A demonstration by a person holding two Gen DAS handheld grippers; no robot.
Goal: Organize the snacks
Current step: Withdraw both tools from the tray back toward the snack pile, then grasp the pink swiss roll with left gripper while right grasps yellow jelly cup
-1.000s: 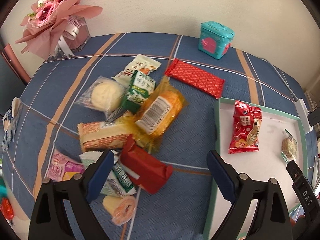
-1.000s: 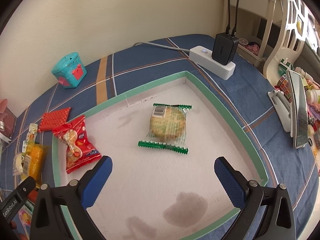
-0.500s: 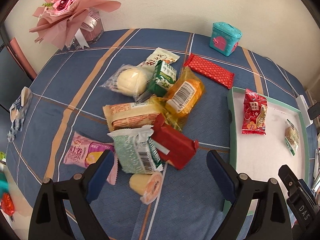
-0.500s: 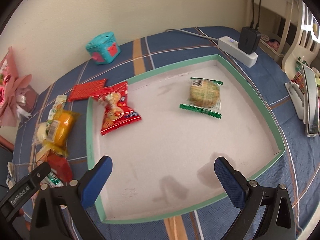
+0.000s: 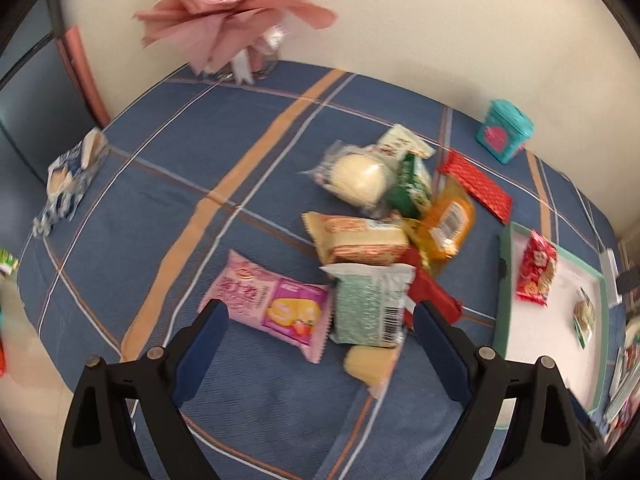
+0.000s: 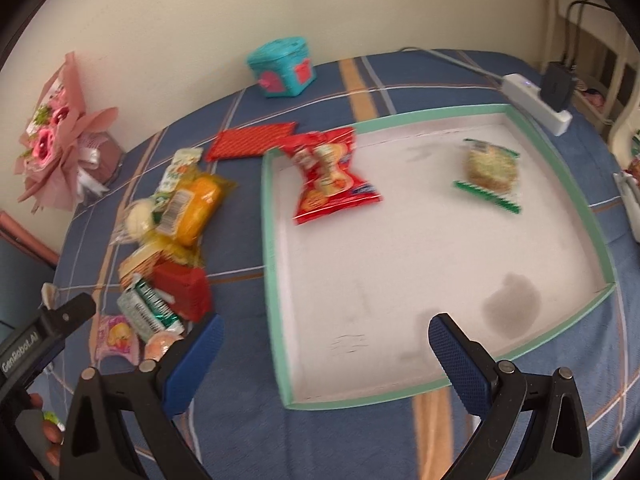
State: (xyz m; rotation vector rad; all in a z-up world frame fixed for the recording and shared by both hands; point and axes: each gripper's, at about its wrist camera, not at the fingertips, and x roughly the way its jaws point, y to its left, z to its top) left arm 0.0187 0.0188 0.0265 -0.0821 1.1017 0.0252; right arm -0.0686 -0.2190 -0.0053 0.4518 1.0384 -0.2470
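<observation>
Surface: blue plaid tablecloth [image 5: 200,152].
On it: snack pile [image 5: 384,232], green-rimmed tray [image 6: 560,168], teal box [image 6: 282,66], bouquet [image 5: 236,12], power strip [image 6: 536,102].

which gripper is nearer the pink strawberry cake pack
Left. The left gripper hangs open right over the pink pack; the right gripper hovers by the tray's near corner.

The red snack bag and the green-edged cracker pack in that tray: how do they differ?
The red snack bag is opaque and printed all over; the cracker pack is clear, showing a round cracker inside. The red bag lies at the tray's left end, one corner over its rim; the cracker pack lies near the right side. The red bag looks bigger. Both lie flat, sealed, untouched by either claw.
</observation>
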